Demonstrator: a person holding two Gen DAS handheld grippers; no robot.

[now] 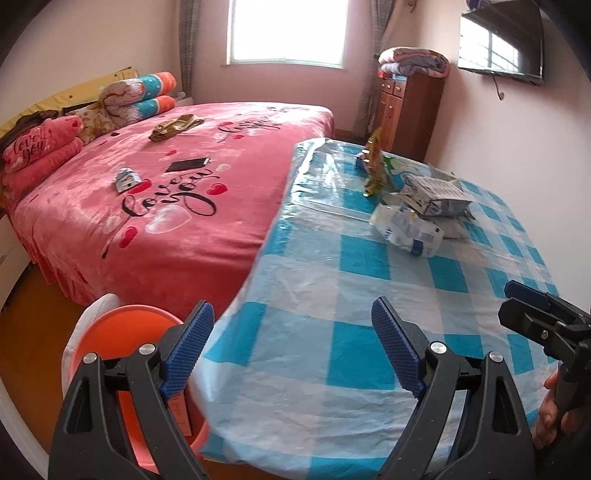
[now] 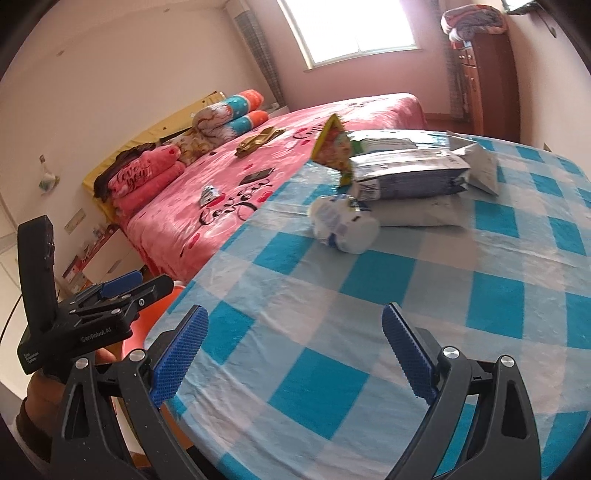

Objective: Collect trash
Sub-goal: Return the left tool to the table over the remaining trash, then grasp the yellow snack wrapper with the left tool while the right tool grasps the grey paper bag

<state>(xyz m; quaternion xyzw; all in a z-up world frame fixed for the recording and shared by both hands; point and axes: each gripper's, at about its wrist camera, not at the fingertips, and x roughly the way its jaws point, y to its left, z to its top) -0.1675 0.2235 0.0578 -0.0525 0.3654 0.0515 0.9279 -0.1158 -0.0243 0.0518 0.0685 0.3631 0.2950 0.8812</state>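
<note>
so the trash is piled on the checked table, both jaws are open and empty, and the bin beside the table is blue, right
Not quite: the bin beside the table is orange, as the left wrist view shows. The rest holds: the trash is piled on the checked table, and both jaws are open and empty.

Glossy plastic checked table cover (image 1: 332, 295); crinkled plastic wrappers (image 1: 406, 229); fleecy pink bedspread (image 1: 147, 221).

I see a bedroom with pale pink walls (image 1: 498, 155) and a bright window (image 1: 288, 29) washing daylight in, grey curtains (image 1: 188, 44) at its sides. A bed (image 1: 177, 206) under a pink "Love You" cover fills the left, folded quilts (image 1: 140, 96) at its head. A wooden cabinet (image 1: 406, 107) stands in the corner, a wall television (image 1: 502, 40) beside it. The tabletop (image 1: 332, 332) wears blue checked cloth; the floor (image 1: 29, 332) is brown.
</note>
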